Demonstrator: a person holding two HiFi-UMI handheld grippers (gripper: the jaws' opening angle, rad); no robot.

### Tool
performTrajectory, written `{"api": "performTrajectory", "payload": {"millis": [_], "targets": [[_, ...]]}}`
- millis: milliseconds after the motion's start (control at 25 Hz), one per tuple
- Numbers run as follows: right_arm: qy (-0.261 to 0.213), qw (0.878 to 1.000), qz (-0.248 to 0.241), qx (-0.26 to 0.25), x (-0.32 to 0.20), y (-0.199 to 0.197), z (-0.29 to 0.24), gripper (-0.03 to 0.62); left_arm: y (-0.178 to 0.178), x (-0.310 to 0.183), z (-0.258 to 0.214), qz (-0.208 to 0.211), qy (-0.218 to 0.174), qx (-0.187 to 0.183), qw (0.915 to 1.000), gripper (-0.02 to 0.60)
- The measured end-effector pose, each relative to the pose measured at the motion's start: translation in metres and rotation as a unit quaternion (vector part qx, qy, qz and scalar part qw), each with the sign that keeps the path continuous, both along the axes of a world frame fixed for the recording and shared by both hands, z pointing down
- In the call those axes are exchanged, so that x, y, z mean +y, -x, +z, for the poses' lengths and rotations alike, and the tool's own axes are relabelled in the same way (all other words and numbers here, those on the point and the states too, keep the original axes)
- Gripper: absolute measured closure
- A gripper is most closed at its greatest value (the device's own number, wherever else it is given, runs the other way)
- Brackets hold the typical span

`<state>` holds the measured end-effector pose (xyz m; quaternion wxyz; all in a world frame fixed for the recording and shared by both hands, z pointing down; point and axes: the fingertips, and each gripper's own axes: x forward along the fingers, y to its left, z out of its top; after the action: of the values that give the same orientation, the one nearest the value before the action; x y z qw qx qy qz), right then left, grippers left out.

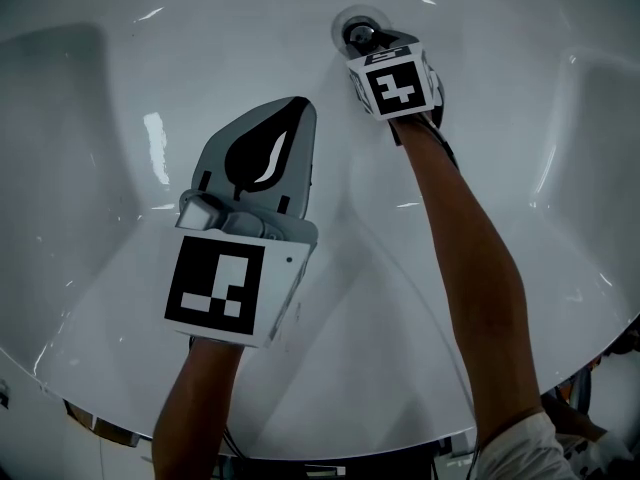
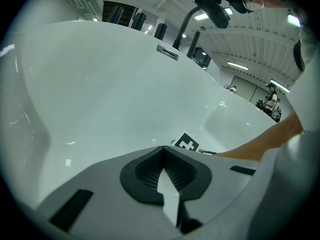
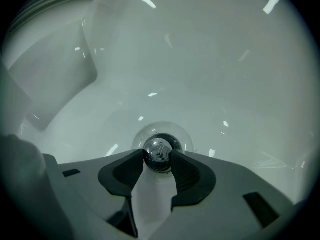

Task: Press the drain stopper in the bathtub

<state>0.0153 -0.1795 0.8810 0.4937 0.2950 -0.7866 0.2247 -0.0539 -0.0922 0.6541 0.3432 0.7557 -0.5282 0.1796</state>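
The chrome drain stopper [image 3: 158,151] sits in its round drain at the bottom of the white bathtub [image 1: 200,48]; in the head view the drain stopper [image 1: 358,34] lies at the top centre. My right gripper [image 3: 159,159] points steeply down, and its two dark pads touch the stopper's knob on either side. From above, the right gripper [image 1: 372,50] is mostly hidden under its marker cube. My left gripper [image 1: 300,106] hovers over the tub floor to the left, apart from the drain. In its own view the left gripper [image 2: 162,151] is shut with nothing in it.
The tub's walls curve up on all sides, and its near rim [image 1: 330,450] runs along the bottom of the head view. An overflow plate [image 2: 167,52] and a black faucet [image 2: 186,24] stand at the far rim. A person [image 2: 270,98] stands far back in the room.
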Motion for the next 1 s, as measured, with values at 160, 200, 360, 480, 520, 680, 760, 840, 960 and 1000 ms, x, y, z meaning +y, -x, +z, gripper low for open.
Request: {"api": "performTrajectory", "payload": {"millis": [160, 200, 360, 480, 520, 680, 760, 840, 960, 1000], "targets": [[-0.007, 1.0, 0.006, 0.0, 0.002, -0.008, -0.011, 0.408, -0.002, -0.002, -0.011, 0.001, -0.005, -0.006, 1.0, 0.575], [-0.007, 1.0, 0.008, -0.003, 0.004, -0.009, -0.016, 0.408, -0.002, -0.003, -0.015, 0.004, -0.014, -0.012, 0.9998, 0.575], [-0.009, 1.0, 0.02, -0.013, 0.005, -0.017, -0.045, 0.408, -0.007, -0.01, -0.041, 0.007, -0.037, -0.02, 0.9991, 0.575], [-0.012, 0.999, 0.031, -0.023, 0.005, -0.022, -0.069, 0.408, -0.016, -0.014, -0.064, 0.002, -0.034, -0.014, 0.9993, 0.577], [-0.012, 0.999, 0.034, -0.026, 0.007, -0.024, -0.077, 0.408, -0.018, -0.016, -0.071, 0.002, -0.04, -0.016, 0.9991, 0.575], [-0.012, 0.998, 0.049, -0.042, 0.015, -0.03, -0.11, 0.408, -0.021, -0.019, -0.099, 0.004, -0.069, -0.026, 0.9973, 0.575], [-0.014, 0.997, 0.053, -0.047, 0.019, -0.032, -0.125, 0.408, -0.022, -0.019, -0.111, 0.003, -0.077, -0.028, 0.9966, 0.575], [-0.015, 0.997, 0.056, -0.056, 0.024, -0.03, -0.143, 0.408, -0.023, -0.017, -0.121, 0.001, -0.077, -0.027, 0.9967, 0.575], [-0.02, 0.996, 0.06, -0.067, 0.034, -0.029, -0.173, 0.408, -0.024, -0.011, -0.137, -0.006, -0.072, -0.022, 0.9971, 0.575], [-0.021, 0.995, 0.06, -0.07, 0.039, -0.029, -0.184, 0.408, -0.023, -0.008, -0.143, -0.009, -0.07, -0.019, 0.9973, 0.577]]}}
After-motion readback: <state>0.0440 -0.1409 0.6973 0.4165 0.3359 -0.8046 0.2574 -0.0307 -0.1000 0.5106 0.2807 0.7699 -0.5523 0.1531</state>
